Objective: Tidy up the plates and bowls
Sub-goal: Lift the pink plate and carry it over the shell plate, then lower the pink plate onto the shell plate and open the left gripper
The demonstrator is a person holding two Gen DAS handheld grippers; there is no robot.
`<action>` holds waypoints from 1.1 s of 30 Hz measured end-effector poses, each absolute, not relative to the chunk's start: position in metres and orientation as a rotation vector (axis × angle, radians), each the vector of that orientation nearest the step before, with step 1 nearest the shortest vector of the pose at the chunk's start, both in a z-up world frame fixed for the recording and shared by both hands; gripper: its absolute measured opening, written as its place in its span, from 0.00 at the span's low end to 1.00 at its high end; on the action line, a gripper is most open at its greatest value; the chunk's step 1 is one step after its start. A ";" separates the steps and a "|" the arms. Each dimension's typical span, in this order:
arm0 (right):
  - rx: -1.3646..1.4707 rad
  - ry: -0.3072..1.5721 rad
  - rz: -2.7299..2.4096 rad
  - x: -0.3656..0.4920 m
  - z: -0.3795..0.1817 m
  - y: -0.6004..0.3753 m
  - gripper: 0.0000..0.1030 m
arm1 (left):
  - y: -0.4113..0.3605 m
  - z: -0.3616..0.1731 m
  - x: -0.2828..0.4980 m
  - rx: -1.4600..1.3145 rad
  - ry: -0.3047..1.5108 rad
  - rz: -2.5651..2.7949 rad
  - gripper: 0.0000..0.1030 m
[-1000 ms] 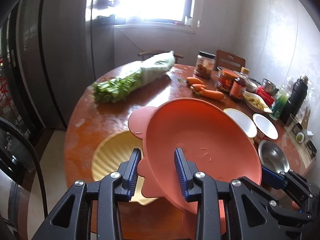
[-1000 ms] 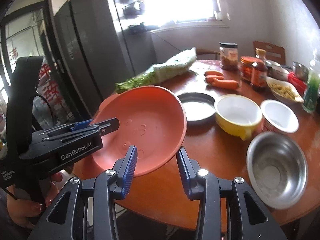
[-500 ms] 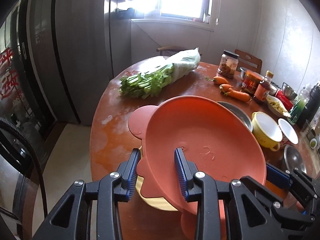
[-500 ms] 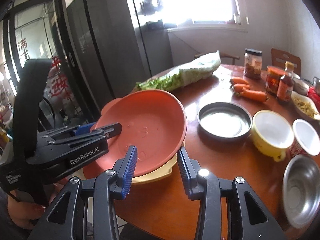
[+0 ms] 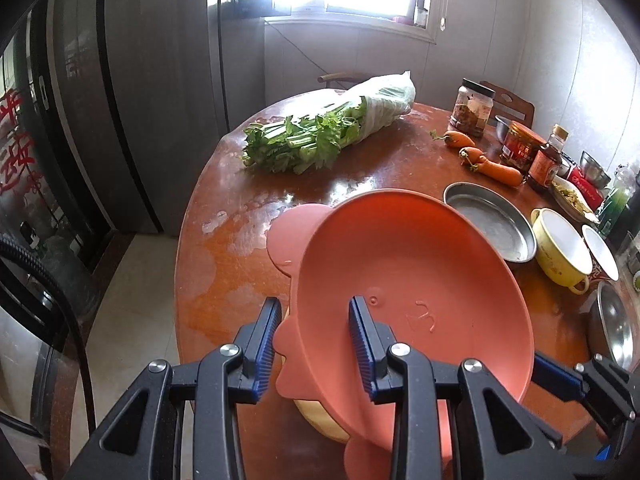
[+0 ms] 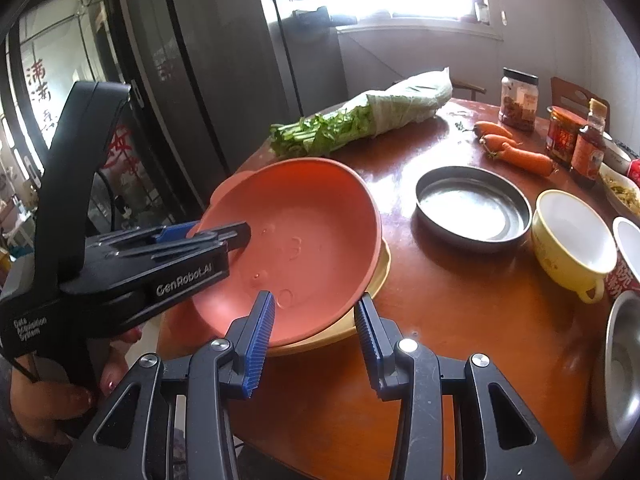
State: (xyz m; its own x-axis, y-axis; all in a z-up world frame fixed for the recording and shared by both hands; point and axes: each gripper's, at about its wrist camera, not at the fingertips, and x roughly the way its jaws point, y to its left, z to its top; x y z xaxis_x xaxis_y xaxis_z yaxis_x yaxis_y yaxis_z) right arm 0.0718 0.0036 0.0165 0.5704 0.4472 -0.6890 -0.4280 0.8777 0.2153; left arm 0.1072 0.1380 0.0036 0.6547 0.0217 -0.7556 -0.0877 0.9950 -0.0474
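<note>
The salmon-pink bowl [image 6: 296, 248] sits tilted over the yellow plate [image 6: 382, 268] near the table's [image 6: 460, 340] near edge. The left gripper [image 5: 312, 340] straddles its eared rim, jaws either side of the wall, though whether they actually pinch it cannot be told. The right gripper [image 6: 314, 326] is spread, with the bowl's near rim between its fingers, untouched as far as shows. Nesting looks under way. Beyond the pink bowl, the steel pan [image 6: 474, 204], yellow cup-bowl [image 6: 572, 236] and steel bowl [image 6: 624, 368] remain unstacked.
</note>
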 end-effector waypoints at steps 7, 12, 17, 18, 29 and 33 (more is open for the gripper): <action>0.026 0.847 0.531 0.074 0.009 0.009 0.43 | 0.143 -0.002 0.117 -0.086 0.871 0.069 0.34; 0.027 0.859 0.543 0.074 0.005 0.012 0.43 | 0.146 -0.006 0.123 -0.092 0.877 0.073 0.34; 0.032 0.870 0.543 0.076 0.003 0.012 0.43 | 0.144 -0.008 0.129 -0.089 0.884 0.072 0.35; 0.034 0.874 0.544 0.076 0.003 0.012 0.43 | 0.144 -0.008 0.130 -0.088 0.886 0.074 0.35; -0.018 0.869 0.579 0.072 0.002 0.021 0.48 | 0.147 -0.014 0.139 -0.086 0.905 0.098 0.36; -0.052 0.861 0.593 0.069 0.002 0.026 0.49 | 0.147 -0.014 0.141 -0.080 0.901 0.110 0.36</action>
State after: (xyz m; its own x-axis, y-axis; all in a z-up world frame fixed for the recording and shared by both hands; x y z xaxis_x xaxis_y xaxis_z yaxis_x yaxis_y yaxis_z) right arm 0.0686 0.0260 0.0022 0.5015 0.4699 -0.7264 -0.5106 0.8386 0.1900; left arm 0.1406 0.1468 -0.0136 0.6157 0.0622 -0.7855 -0.1294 0.9913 -0.0229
